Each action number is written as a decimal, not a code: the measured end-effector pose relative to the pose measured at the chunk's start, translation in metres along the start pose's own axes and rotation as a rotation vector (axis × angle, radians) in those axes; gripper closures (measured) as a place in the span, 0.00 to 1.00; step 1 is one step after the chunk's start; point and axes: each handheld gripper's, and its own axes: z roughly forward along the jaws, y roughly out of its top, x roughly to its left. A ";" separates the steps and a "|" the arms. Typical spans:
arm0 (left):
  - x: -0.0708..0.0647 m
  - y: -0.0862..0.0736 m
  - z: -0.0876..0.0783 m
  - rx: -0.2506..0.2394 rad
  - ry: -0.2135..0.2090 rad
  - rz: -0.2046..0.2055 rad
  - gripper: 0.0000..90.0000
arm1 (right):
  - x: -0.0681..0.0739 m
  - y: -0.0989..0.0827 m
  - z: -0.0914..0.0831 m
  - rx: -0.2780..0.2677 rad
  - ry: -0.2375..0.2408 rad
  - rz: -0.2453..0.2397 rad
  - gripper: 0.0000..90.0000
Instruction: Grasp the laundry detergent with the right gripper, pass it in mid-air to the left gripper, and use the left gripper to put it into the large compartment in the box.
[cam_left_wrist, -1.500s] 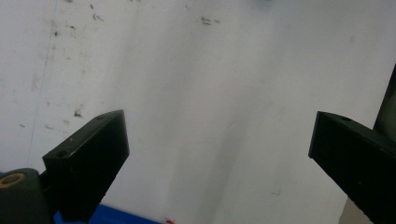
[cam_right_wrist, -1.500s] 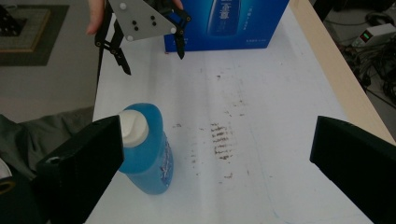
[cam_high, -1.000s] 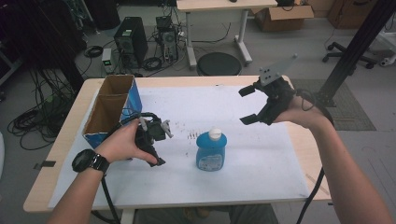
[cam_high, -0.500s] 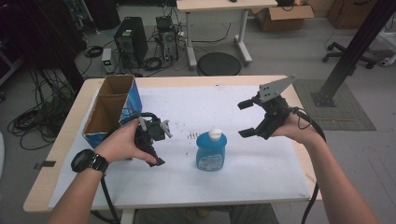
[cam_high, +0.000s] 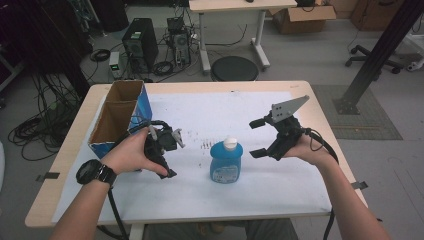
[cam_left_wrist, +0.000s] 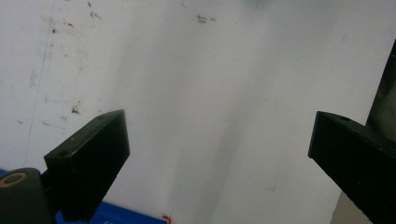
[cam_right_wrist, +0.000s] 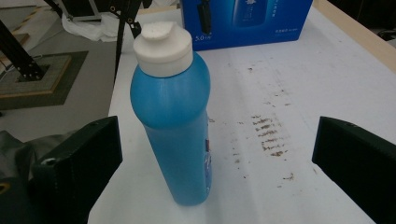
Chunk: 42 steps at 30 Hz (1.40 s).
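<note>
Approach step, as judged: blue bottle (cam_high: 226, 161) stands upright at frame centre; right gripper (cam_high: 259, 138), jaws apart, beside it. Left gripper (cam_high: 173, 152) idles, jaws apart, centre-left. Next: enclose the bottle's body.

"5.0" followed by small unreadable characters is printed in white on the blue box (cam_right_wrist: 246, 21); the label on the blue bottle (cam_right_wrist: 173, 116) cannot be read.
</note>
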 end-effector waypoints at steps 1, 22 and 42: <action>0.000 0.000 0.000 0.000 0.000 0.000 0.07 | 0.001 -0.002 0.005 -0.006 0.004 0.001 0.01; -0.001 -0.002 0.001 -0.005 -0.007 -0.001 0.07 | 0.013 -0.020 0.053 -0.028 0.053 0.029 0.02; -0.001 0.000 0.001 0.001 -0.008 0.005 0.07 | 0.016 -0.022 0.076 -0.042 0.058 0.026 0.09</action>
